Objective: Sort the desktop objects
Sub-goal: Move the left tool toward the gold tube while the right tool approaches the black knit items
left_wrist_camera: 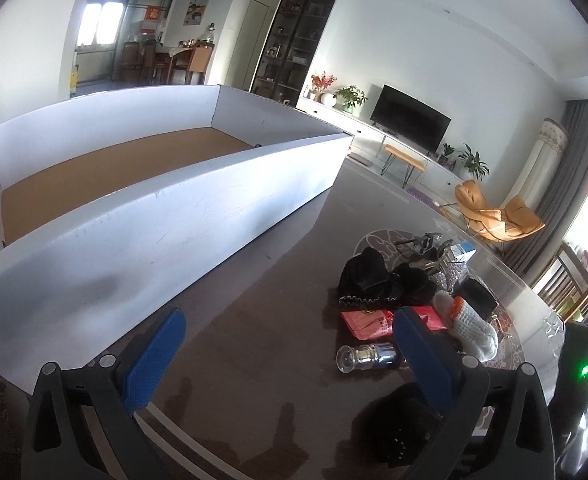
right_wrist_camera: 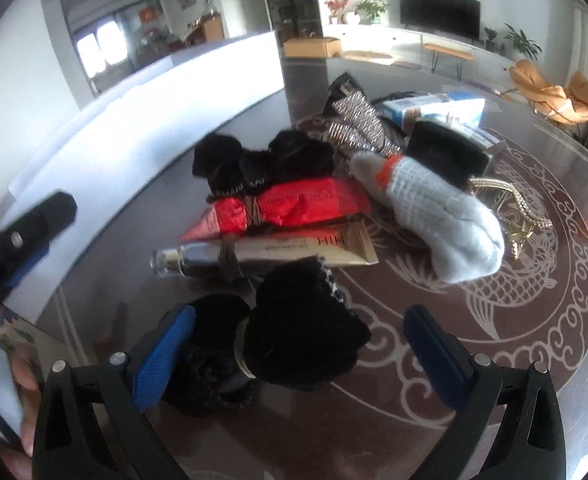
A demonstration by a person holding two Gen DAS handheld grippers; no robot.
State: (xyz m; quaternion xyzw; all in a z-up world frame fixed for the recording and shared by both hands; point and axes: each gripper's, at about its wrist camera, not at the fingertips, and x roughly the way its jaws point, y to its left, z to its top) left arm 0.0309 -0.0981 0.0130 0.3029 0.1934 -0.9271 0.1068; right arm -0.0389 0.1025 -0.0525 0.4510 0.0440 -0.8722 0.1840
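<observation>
Black fuzzy fabric bundle (right_wrist_camera: 294,340) sits between the right gripper's (right_wrist_camera: 300,350) wide-spread blue fingers.
Beyond lie a gold tube (right_wrist_camera: 294,246) and red packet (right_wrist_camera: 285,208); the left gripper (left_wrist_camera: 289,354), also wide and empty, hovers near the white box (left_wrist_camera: 153,216).

**Layout of the bench**

I see the box (left_wrist_camera: 173,216) on the bench (left_wrist_camera: 253,360), left of the heap. In the heap, the packet (right_wrist_camera: 294,204) lies behind the tube (right_wrist_camera: 277,250); the glove (right_wrist_camera: 434,216) lies to their right, the carton (right_wrist_camera: 434,110) farthest back.
</observation>
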